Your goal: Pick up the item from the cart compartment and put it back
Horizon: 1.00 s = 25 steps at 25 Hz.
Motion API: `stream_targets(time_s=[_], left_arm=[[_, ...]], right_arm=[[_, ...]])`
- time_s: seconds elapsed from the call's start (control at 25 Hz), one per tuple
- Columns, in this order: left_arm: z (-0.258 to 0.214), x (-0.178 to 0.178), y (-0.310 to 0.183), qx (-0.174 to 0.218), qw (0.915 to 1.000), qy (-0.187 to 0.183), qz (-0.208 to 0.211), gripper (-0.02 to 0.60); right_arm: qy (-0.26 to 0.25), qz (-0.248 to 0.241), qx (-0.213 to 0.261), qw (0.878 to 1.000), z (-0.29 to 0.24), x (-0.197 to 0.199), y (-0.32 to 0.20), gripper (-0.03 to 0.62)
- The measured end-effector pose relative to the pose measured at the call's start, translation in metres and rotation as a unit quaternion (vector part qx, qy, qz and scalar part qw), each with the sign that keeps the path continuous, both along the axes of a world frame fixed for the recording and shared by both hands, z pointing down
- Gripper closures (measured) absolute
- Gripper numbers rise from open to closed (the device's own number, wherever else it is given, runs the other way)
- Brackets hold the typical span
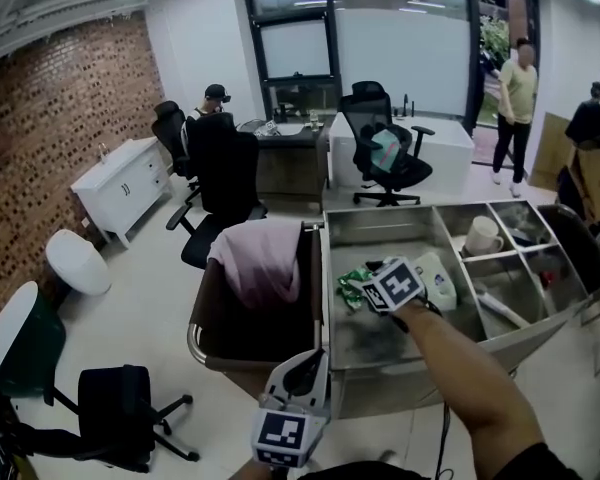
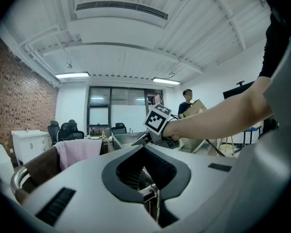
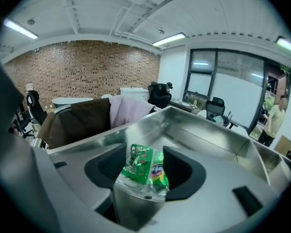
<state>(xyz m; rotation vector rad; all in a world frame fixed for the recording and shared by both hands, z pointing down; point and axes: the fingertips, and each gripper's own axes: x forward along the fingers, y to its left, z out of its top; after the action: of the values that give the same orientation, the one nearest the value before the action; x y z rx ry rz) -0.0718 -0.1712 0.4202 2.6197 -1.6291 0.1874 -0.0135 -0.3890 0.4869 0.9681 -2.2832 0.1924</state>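
My right gripper (image 1: 363, 290) hovers over the big left compartment of the steel cart (image 1: 380, 214), shut on a green snack packet (image 1: 347, 286). In the right gripper view the green snack packet (image 3: 145, 166) stands pinched between the jaws of the right gripper (image 3: 143, 181), above the cart's bare steel floor (image 3: 199, 132). My left gripper (image 1: 296, 400) hangs low in front of the cart, outside it. In its own view the left gripper (image 2: 149, 191) has its jaws together with nothing between them.
A white pouch (image 1: 436, 278) lies in the same big compartment. A mug (image 1: 482, 236) and small items fill the right-hand compartments. A pink cloth (image 1: 261, 260) drapes over the brown bin (image 1: 220, 328) left of the cart. Office chairs (image 1: 385, 153) and people (image 1: 517, 98) stand beyond.
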Motion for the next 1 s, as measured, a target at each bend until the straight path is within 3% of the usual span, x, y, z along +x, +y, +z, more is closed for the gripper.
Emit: stream_targets(time_s=[0.08, 0.36, 0.56, 1.0], left_arm=[[0.001, -0.001, 0.000, -0.002, 1.0000, 0.001, -0.002, 0.581], [0.001, -0.008, 0.000, -0.003, 1.0000, -0.002, -0.009, 0.581], [0.002, -0.014, -0.002, -0.001, 0.9999, -0.004, -0.013, 0.581], [0.003, -0.024, -0.003, -0.008, 0.9997, -0.001, -0.023, 0.581]], right_arm=[[0.002, 0.001, -0.010, 1.000, 0.008, -0.004, -0.005, 0.324], [0.024, 0.009, -0.034, 0.999, 0.036, -0.008, -0.020, 0.185], [0.047, 0.009, -0.037, 0.998, 0.050, -0.011, -0.025, 0.182], [0.051, 0.015, -0.047, 0.997, 0.061, -0.020, -0.032, 0.198]])
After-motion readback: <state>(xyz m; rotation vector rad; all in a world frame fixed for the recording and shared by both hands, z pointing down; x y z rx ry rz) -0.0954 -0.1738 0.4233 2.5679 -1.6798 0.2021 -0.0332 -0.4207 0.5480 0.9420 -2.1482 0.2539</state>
